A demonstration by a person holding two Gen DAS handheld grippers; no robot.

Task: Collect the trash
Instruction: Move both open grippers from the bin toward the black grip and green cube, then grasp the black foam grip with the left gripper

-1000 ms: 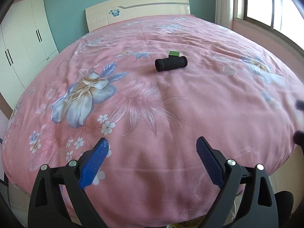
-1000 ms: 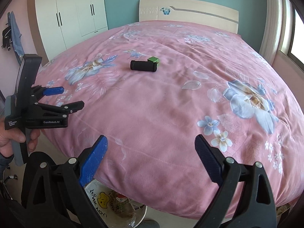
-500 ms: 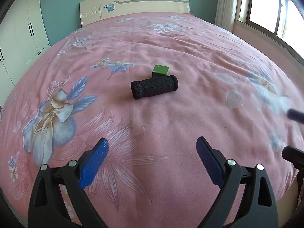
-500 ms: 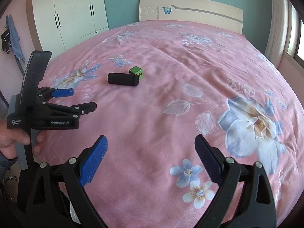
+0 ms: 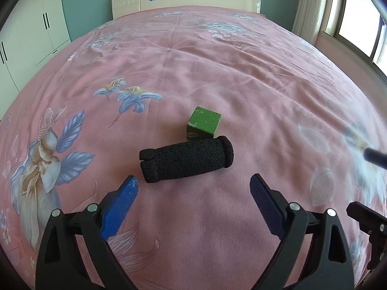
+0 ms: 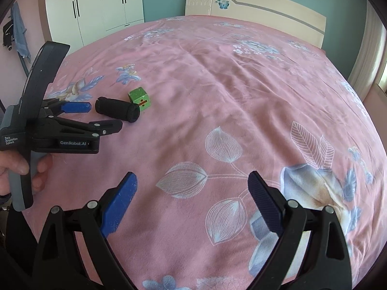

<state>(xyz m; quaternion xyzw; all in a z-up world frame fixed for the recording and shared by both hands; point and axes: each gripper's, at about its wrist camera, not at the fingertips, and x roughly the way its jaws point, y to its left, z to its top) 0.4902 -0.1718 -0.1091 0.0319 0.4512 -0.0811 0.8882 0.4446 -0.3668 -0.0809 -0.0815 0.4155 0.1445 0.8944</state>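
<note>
pink floral bedspread [image 5: 241,77] carries a black foam roll [image 5: 186,162] lying on its side, touching a green cube [image 5: 204,124] behind it. left gripper [image 5: 193,186] just short of roll, jaws wide, empty. right gripper [image 6: 192,184] well apart, jaws wide, empty

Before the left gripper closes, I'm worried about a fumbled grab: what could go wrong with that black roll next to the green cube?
1. The black foam roll lies on its side on the soft bedspread, so a jaw's nudge may roll it away.
2. The green cube sits right behind it and could get knocked or pinched along.
3. The left gripper, jaws open, isn't yet around the roll; closing now likely misses.
</note>
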